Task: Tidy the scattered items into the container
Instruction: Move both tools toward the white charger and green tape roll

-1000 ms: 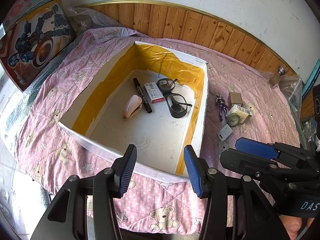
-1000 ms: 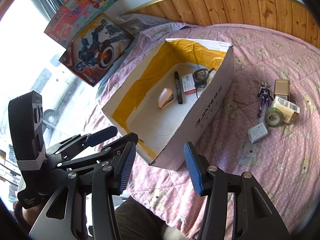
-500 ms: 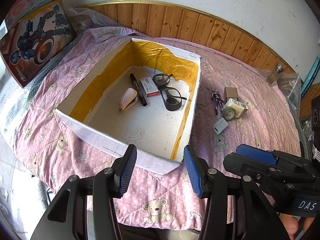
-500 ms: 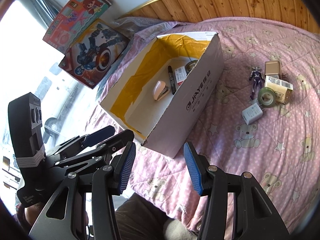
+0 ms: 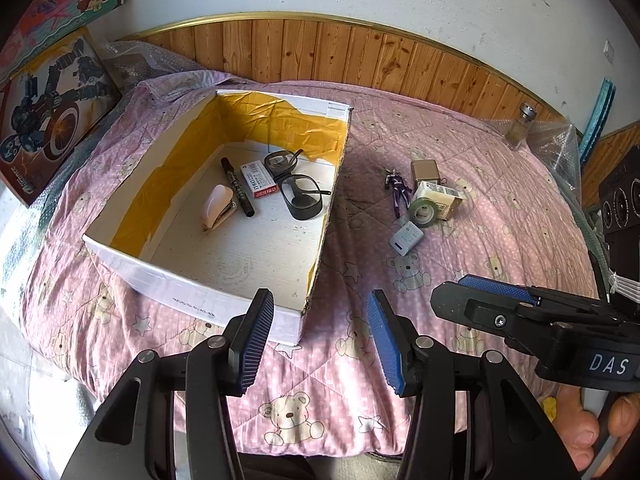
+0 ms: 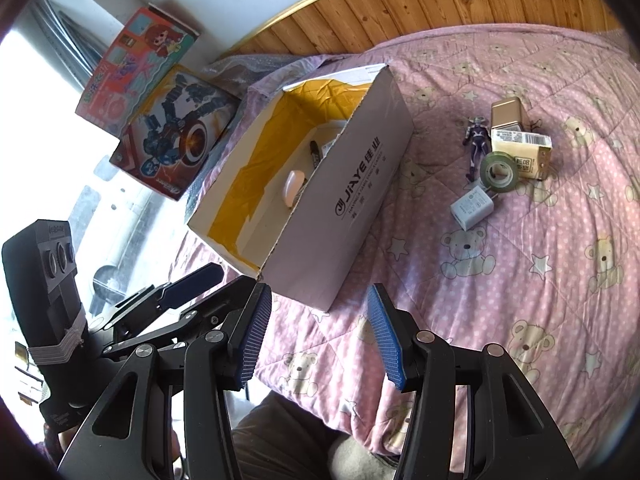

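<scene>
A white cardboard box [image 5: 192, 288] [image 6: 360, 184] lined with yellow tape sits on the pink quilt. Inside lie a black marker [image 5: 238, 188], a white stapler [image 5: 216, 210], a small red-white box [image 5: 258, 180] and black glasses [image 5: 298, 196]. To its right on the quilt lie a purple figure [image 5: 398, 192] [image 6: 476, 144], a gold tin [image 5: 425, 170] [image 6: 507, 112], a cream carton [image 5: 440, 200] [image 6: 524, 152], a tape roll [image 5: 422, 212] [image 6: 498, 170] and a white charger [image 5: 406, 236] [image 6: 472, 206]. My left gripper [image 5: 320, 332] stands open over the box's near right corner. My right gripper [image 6: 320, 332] stands open, empty, by the same corner.
Two toy boxes [image 5: 48, 104] [image 6: 160, 120] lean at the left against the wall. A glass jar [image 5: 520, 128] and bubble wrap [image 5: 560, 148] sit at the far right. Wood panelling [image 5: 360, 56] runs behind the bed. A hand [image 5: 592, 428] holds the right gripper.
Both grippers have drawn back and shifted right; the box now sits further left in both views and the loose items come nearer the middle. Both stay open and empty.
</scene>
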Available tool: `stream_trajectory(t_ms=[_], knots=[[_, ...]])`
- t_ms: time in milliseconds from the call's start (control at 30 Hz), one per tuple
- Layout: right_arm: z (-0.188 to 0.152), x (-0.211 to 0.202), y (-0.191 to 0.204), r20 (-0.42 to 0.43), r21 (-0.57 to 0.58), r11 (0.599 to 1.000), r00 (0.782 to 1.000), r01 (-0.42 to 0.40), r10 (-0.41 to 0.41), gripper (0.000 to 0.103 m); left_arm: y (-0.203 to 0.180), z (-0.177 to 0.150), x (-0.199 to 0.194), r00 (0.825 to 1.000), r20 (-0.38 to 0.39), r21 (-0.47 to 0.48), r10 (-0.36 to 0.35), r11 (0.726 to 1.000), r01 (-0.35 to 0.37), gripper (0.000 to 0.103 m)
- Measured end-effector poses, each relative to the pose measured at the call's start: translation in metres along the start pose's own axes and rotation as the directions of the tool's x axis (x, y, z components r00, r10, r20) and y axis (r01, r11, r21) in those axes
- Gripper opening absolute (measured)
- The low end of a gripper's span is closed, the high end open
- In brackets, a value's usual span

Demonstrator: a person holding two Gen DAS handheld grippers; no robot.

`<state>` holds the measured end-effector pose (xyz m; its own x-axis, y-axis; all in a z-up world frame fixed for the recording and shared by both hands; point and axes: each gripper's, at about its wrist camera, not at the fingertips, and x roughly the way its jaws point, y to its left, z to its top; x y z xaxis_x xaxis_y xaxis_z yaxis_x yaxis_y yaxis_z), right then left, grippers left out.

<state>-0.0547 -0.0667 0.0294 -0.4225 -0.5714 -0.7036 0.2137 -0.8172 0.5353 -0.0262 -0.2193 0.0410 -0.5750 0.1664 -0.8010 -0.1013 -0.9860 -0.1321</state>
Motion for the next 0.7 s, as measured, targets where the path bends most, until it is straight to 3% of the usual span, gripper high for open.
stream_trajectory(t_ms=[700], knots=[[0.004, 0.001, -0.066, 0.021, 0.156, 0.987, 0.999, 0.033, -0.037, 0.055, -0.039, -0.001, 0.037, 0.991, -0.069, 0.087, -0.112, 0.989, 0.118, 0.051]])
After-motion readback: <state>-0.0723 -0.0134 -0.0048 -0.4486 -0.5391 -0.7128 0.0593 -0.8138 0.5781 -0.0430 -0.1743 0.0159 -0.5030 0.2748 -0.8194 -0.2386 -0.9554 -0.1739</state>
